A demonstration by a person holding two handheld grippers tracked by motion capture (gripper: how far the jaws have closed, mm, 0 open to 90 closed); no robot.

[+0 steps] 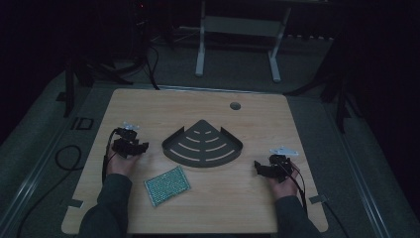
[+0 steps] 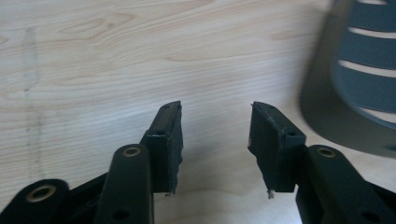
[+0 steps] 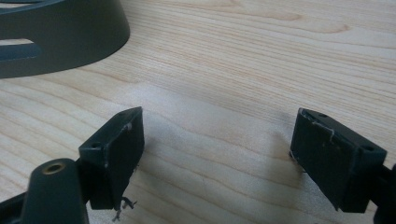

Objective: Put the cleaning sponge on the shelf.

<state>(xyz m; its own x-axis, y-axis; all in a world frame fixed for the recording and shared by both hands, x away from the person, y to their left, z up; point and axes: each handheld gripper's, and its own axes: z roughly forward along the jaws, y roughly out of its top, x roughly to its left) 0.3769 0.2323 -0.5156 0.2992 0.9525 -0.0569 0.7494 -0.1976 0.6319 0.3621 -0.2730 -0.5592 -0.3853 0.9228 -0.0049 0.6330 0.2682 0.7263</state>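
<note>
Dark slotted tray (image 1: 203,145) between left gripper (image 1: 140,147), right gripper (image 1: 257,166).

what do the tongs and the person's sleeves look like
Both tongs, left and right, are black with square-ended jaws, brass-ringed holes, a grey three-cornered plate on top and a black cable trailing back. The sleeves are dark.

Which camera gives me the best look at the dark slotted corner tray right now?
The high view: the whole fan-shaped corner tray lies mid-table, slots and raised rim visible. The left gripper view catches just a blurred edge with slots at right; the right gripper view shows its curved wall at upper left.
</note>
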